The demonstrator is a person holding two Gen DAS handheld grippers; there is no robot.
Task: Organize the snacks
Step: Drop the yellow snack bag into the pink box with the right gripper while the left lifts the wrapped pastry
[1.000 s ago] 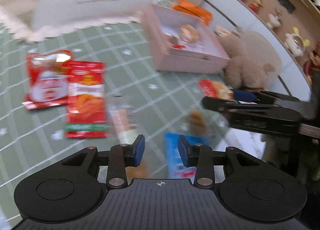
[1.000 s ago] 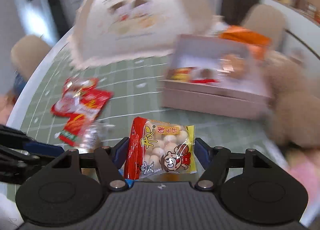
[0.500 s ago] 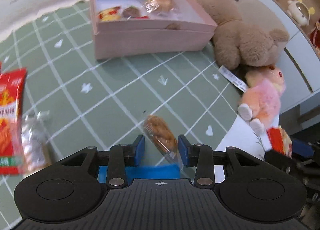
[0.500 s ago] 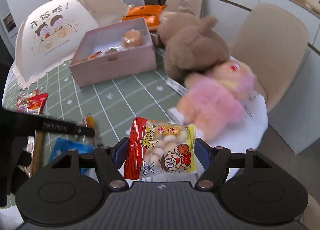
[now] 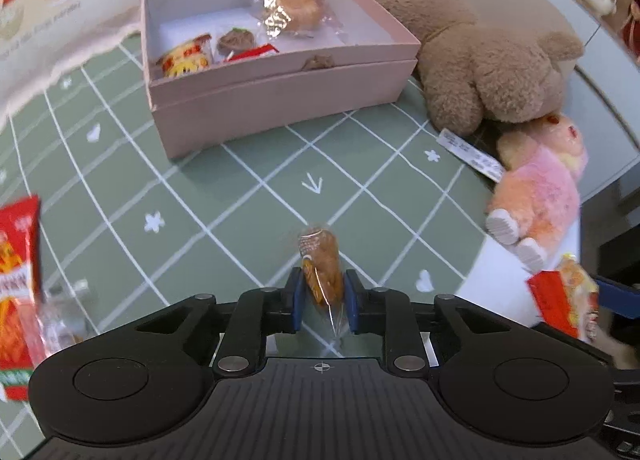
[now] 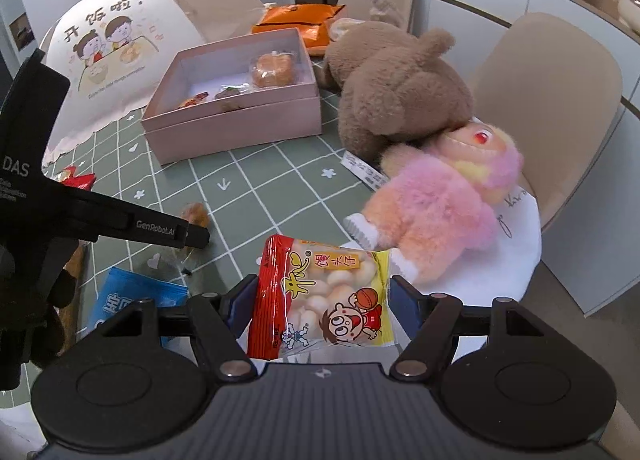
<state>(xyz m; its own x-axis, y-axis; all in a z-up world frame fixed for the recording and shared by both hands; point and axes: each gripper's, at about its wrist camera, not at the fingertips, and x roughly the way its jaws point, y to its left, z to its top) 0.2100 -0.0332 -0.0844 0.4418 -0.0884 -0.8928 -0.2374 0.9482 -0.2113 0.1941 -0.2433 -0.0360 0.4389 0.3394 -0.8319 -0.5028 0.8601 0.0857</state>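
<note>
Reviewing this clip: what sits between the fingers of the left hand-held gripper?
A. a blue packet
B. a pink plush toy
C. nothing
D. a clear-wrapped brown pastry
D: in the left wrist view the blue pads of the left hand-held gripper press on a clear-wrapped brown pastry over the green tablecloth.

Light: we see even, bright indoor light | Shadows: soft, short under the pink box [image 5: 280, 96] | Glare: on the bun's clear wrapper [image 5: 276, 18] | Blur: red packets [image 5: 18, 272] at left edge smear | Distortion: we note fisheye bending of the table [image 5: 248, 196] grid lines
</note>
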